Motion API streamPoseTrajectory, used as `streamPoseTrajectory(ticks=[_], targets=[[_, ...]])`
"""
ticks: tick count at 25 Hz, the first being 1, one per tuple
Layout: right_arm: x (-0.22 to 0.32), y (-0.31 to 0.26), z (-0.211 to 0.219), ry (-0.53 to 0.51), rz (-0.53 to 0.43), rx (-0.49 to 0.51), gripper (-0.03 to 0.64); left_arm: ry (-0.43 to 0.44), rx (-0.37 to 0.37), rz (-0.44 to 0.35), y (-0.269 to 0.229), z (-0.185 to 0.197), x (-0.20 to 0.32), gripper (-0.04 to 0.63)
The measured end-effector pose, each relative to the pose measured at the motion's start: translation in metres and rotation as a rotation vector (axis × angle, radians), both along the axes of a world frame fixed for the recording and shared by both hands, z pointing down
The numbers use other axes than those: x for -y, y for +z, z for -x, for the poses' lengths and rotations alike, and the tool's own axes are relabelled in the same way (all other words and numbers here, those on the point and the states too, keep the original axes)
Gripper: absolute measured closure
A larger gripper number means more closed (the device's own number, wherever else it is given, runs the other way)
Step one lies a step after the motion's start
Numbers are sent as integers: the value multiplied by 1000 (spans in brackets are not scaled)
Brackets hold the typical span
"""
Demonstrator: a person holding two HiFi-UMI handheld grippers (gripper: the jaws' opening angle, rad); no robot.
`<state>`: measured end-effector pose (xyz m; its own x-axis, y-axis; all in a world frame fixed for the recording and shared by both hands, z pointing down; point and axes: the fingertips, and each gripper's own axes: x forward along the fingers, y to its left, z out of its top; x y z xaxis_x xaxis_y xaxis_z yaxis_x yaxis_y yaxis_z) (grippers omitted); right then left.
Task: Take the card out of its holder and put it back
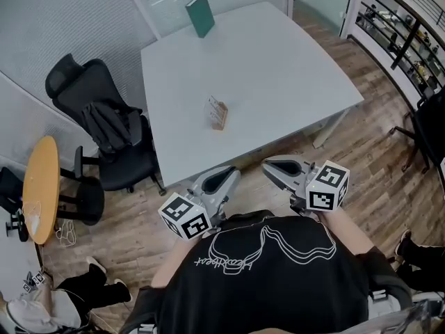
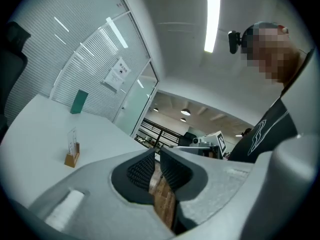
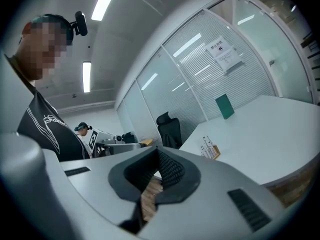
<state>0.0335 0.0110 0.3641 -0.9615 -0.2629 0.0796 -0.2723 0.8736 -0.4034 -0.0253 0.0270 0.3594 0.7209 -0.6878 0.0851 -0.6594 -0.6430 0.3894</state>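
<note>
A small wooden holder (image 1: 218, 117) with a clear card (image 1: 212, 108) standing in it sits on the white table (image 1: 278, 82), a little in from the near edge. It also shows in the left gripper view as the holder (image 2: 72, 158) and in the right gripper view as the holder (image 3: 213, 151). My left gripper (image 1: 233, 172) and right gripper (image 1: 267, 163) hang in front of my chest, short of the table's edge and well away from the holder. The left gripper (image 2: 157, 151) has its tips almost touching with nothing between them. The right gripper (image 3: 158, 150) is closed and empty.
A green board (image 1: 200, 14) stands at the table's far edge. A black office chair (image 1: 104, 127) and a round wooden side table (image 1: 40, 186) stand to the left. A glass wall runs behind; shelving (image 1: 400, 33) lines the right. Another person (image 3: 82, 129) stands far off.
</note>
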Motion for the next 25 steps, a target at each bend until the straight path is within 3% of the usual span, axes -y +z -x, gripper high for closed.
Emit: streamPoseTrajectory(ticks=[7, 16, 25], targets=[[-5, -13, -1, -2, -5, 39, 607, 6, 140, -80, -11, -7, 1, 581], [-10, -6, 0, -12, -6, 21, 607, 63, 98, -61, -9, -17, -4, 581], [-10, 11, -3, 9, 19, -7, 607, 47, 67, -53, 4, -13, -4, 581]])
